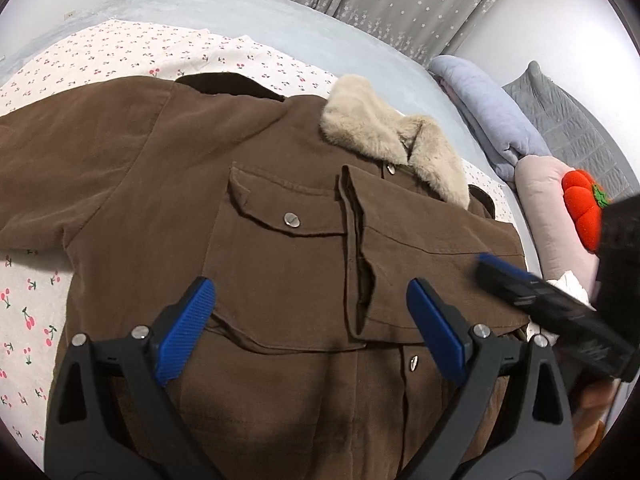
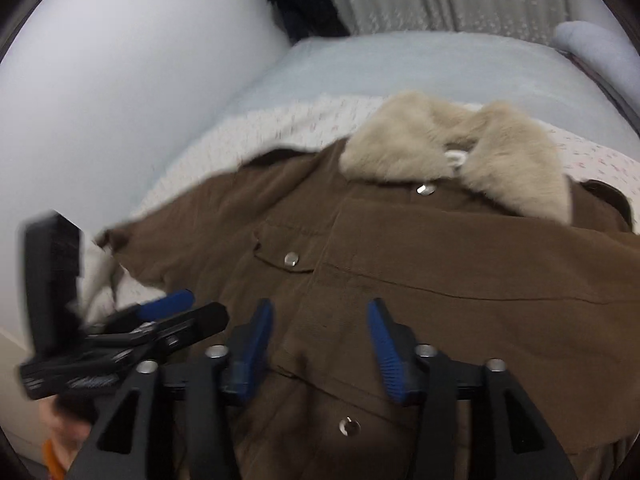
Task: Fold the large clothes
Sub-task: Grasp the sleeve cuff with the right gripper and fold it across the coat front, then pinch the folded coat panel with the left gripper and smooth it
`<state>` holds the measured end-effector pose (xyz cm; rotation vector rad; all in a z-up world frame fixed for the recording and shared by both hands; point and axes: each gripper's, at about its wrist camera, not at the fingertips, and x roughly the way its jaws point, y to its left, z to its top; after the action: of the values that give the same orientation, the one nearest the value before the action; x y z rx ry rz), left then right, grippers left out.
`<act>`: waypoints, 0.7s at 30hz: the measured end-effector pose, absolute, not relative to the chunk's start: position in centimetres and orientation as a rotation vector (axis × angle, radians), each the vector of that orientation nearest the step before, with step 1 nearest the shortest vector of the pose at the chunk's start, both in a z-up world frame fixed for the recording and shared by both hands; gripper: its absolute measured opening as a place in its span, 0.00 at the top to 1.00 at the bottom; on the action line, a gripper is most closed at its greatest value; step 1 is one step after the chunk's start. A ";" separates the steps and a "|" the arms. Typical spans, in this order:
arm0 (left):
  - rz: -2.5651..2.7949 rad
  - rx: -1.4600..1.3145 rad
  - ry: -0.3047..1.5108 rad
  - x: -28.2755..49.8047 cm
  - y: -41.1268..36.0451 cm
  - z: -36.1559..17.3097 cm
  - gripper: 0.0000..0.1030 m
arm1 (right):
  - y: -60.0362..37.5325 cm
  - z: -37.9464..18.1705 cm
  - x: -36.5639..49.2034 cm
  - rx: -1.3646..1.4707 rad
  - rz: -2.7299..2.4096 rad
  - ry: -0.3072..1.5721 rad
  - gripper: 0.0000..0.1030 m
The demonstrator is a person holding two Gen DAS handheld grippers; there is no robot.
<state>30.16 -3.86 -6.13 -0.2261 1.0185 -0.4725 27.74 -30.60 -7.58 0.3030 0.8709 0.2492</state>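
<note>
1. The brown jacket (image 1: 280, 208) lies front-up on the cherry-print sheet (image 1: 36, 300), its fur collar (image 1: 384, 136) at the far end; the long axis runs from the collar straight back toward both claws
2. Left of the collar, one sleeve (image 1: 80, 160) lies spread out sideways over the sheet; the opposite side is already folded in across the chest
3. The left gripper (image 1: 312, 328) hovers over the lower front, below the collar, jaws wide apart and empty
4. The right gripper (image 2: 320, 344) hangs just right of it over the folded-in panel, jaws parted with only cloth beneath, nothing pinched
5. I judge the spread sleeve is next, and the left claw is nearer to it
6. The left wrist view shows that sleeve sharply; the right wrist view is blurred, but shows both collar halves and the neck loop
</note>
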 end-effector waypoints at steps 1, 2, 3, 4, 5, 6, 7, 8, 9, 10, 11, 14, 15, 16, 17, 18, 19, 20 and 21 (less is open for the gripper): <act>-0.483 -0.224 1.019 30.1 -4.2 -6.1 0.06 | -31.8 -7.0 26.8 0.296 0.204 0.844 0.38; -0.499 -0.218 1.021 30.0 -4.8 -6.0 0.06 | -32.8 -6.7 26.1 0.280 0.159 0.833 0.37; -0.509 -0.208 1.019 30.0 -5.4 -5.9 0.06 | -33.8 -6.4 25.4 0.262 0.105 0.821 0.36; -0.517 -0.188 1.012 30.0 -6.2 -5.8 0.06 | -34.9 -6.4 24.5 0.245 0.052 0.813 0.35; -0.524 -0.148 0.998 30.1 -7.3 -5.7 0.06 | -35.9 -6.6 23.8 0.232 0.007 0.808 0.33; -0.524 -0.118 0.991 30.4 -8.1 -5.8 0.06 | -36.8 -7.0 23.0 0.223 -0.032 0.807 0.32; -0.517 -0.102 0.992 30.7 -8.6 -6.0 0.06 | -37.6 -7.4 22.4 0.213 -0.072 0.815 0.31; -0.501 -0.074 1.004 31.3 -9.6 -6.4 0.09 | -38.1 -7.8 21.9 0.205 -0.098 0.824 0.31; -0.492 -0.062 1.015 31.7 -10.0 -6.7 0.12 | -38.8 -8.2 21.5 0.195 -0.122 0.834 0.31; -0.481 -0.046 1.036 32.2 -10.8 -7.2 0.18 | -39.3 -8.7 21.5 0.168 -0.148 0.852 0.31; -0.476 -0.037 1.047 32.5 -11.4 -7.4 0.21 | -39.5 -9.1 21.6 0.131 -0.169 0.870 0.31; -0.471 0.024 1.055 32.8 -13.2 -8.2 0.31 | -40.7 -9.2 20.7 0.065 -0.239 0.852 0.30; -0.463 0.056 1.056 32.8 -13.8 -8.6 0.35 | -41.1 -9.4 20.4 0.059 -0.247 0.851 0.29; -0.458 0.072 1.059 32.8 -14.1 -8.9 0.49 | -41.5 -9.5 20.1 0.065 -0.245 0.851 0.28; -0.448 0.098 1.066 32.8 -14.7 -9.4 0.63 | -42.1 -9.6 19.9 0.082 -0.241 0.848 0.28; -0.424 0.126 1.052 32.7 -14.9 -9.4 0.70 | -42.4 -9.7 19.8 0.099 -0.243 0.846 0.28; -0.407 0.148 1.035 32.5 -15.1 -9.2 0.86 | -43.0 -9.8 19.7 0.119 -0.249 0.843 0.28; -0.400 0.167 0.999 32.1 -15.2 -8.6 0.94 | -43.5 -9.8 19.5 0.131 -0.256 0.840 0.27; -0.406 0.156 0.977 31.8 -15.0 -7.9 0.94 | -43.9 -9.8 19.3 0.140 -0.264 0.836 0.27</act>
<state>31.80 -15.03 -7.92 0.1558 0.9774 -0.4064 19.31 -43.94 -9.85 0.1401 0.8361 -0.2638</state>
